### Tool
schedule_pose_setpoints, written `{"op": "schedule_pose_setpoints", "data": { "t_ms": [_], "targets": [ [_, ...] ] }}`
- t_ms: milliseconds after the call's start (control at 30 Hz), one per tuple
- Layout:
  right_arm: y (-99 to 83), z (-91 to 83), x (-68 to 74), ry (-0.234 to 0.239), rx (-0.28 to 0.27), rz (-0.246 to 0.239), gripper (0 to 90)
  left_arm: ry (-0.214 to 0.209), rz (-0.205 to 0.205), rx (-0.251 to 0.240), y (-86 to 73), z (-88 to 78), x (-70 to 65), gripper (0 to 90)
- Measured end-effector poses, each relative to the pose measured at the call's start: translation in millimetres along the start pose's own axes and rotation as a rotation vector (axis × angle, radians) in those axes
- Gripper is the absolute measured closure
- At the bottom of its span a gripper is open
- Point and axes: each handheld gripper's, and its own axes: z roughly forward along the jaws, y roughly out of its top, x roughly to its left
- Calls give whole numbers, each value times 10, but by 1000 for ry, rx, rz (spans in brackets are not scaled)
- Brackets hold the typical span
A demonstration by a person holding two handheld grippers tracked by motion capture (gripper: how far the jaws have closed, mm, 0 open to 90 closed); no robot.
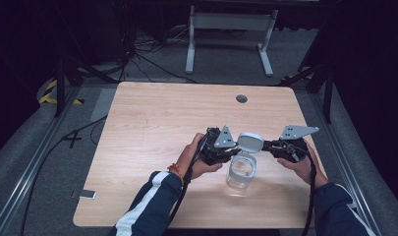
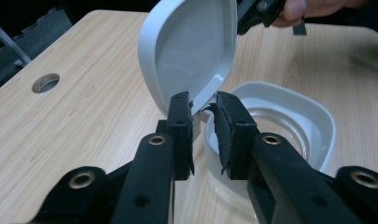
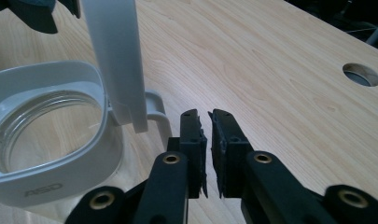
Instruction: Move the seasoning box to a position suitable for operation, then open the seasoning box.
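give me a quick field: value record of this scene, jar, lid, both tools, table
jar: clear glass jar with white rim, standing upright on the table, looks empty
lid: white hinged lid raised open, tilted up above the jar mouth
left tool: left tool beside the jar rim and the lid's lower edge, jaws nearly together; contact unclear
right tool: right tool nearly shut, nothing between its jaws, close to the jar's white handle
table: light wood table with a round hole

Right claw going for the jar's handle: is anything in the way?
Nothing visible. The handle sits just ahead and left of the right claw, with bare table between them. The raised lid stands farther left, off that path.
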Motion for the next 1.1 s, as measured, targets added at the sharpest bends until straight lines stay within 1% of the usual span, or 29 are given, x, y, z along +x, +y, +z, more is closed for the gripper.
{"op": "schedule_pose_setpoints", "data": {
  "t_ms": [100,133,167,233,300,400,500,533,567,600,700,867,900,933,967,1033,1067,1100],
  "targets": [
    [6,-14,-4,-14,1,-5,805,28,-17,-9,-53,-78,3,695],
    [6,-20,-5,-16,-1,-4,802,36,-10,0,-65,-104,10,666],
    [7,-24,-4,-18,-2,-1,800,45,-12,1,-93,-137,11,649],
    [7,-37,-10,-24,-1,-1,791,42,-20,2,-142,-192,15,615],
    [8,-44,-11,-29,2,-1,786,54,-29,11,-189,-237,18,578],
    [8,-56,-19,-40,1,-3,781,72,-30,25,-273,-314,32,557],
    [13,-69,-12,-45,11,-10,769,100,-27,64,-380,-421,41,533],
    [14,-73,-10,-50,16,-12,762,100,-27,64,-380,-421,41,521],
    [14,-77,-5,-54,21,-12,756,111,-30,71,-413,-450,39,511],
    [14,-79,1,-59,27,-14,742,133,-26,97,-481,-514,39,497],
    [4,-81,8,-68,39,-17,719,161,-41,137,-608,-614,36,453],
    [-33,-104,21,-80,74,-34,694,201,-60,197,-855,-747,39,392],
    [-41,-113,22,-83,76,-34,693,212,-56,215,-910,-769,43,382],
    [-41,-113,22,-83,76,-34,693,212,-56,215,-910,-769,43,379],
    [-50,-126,27,-83,84,-29,692,220,-71,236,-997,-802,52,379],
    [-90,-149,44,-82,106,-30,691,231,-82,249,-1107,-847,61,377],
    [-90,-149,44,-82,106,-30,691,238,-89,253,-1145,-864,65,377],
    [-101,-152,48,-85,106,-32,691,243,-108,258,-1213,-908,80,374]
  ]
}}
